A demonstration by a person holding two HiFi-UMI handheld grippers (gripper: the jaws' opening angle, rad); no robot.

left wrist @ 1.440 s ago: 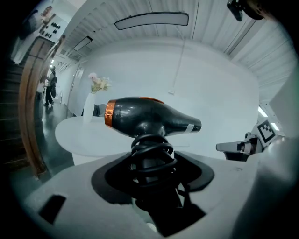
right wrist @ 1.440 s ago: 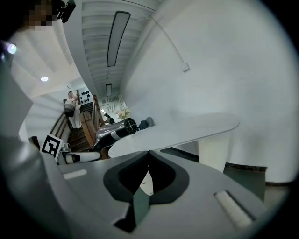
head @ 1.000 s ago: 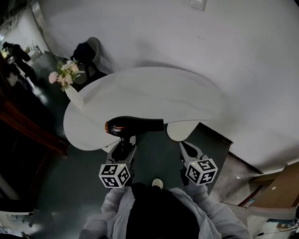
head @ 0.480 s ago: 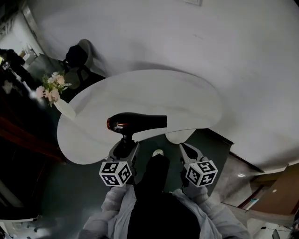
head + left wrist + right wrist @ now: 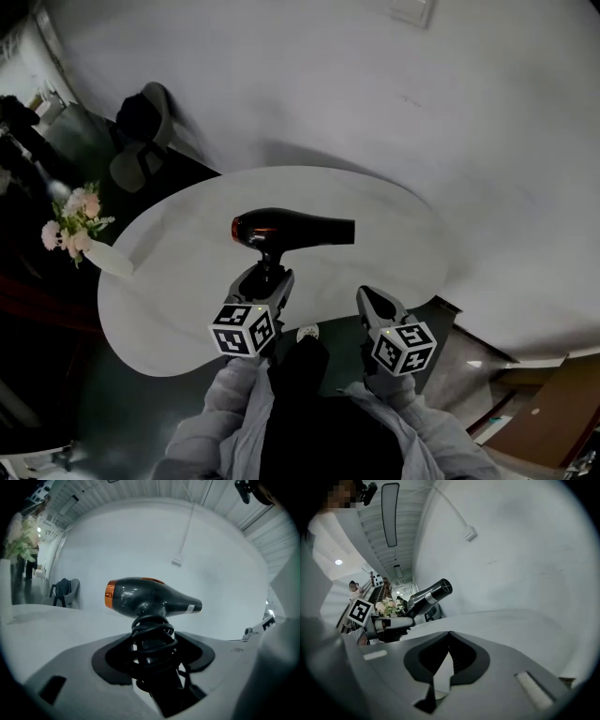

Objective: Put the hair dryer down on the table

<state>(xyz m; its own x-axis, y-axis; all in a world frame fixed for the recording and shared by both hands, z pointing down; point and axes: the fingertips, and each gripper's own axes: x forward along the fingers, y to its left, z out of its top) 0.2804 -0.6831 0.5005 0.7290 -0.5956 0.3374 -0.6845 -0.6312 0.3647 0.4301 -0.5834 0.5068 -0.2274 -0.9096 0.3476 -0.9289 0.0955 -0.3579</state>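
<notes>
A black hair dryer (image 5: 295,228) with an orange ring at its rear hangs over the middle of the white table (image 5: 178,291), barrel level and nozzle pointing right. My left gripper (image 5: 267,281) is shut on its handle from below. In the left gripper view the dryer (image 5: 150,597) stands upright between the jaws of the left gripper (image 5: 152,641), its black cord coiled round the handle. My right gripper (image 5: 368,298) hovers at the table's near edge, shut and empty; in its own view the right gripper (image 5: 449,634) has its jaws meeting, with the dryer (image 5: 429,596) at the left.
A white vase of pink flowers (image 5: 73,223) stands at the table's left end. A dark chair (image 5: 141,117) sits behind, by the white wall. The table top (image 5: 42,625) is bare around the dryer. A person's legs and shoe (image 5: 307,334) are below the grippers.
Both grippers have moved forward. The dryer has gone from the table's near edge to above its middle, still held by the left gripper. The right gripper stays shut.
</notes>
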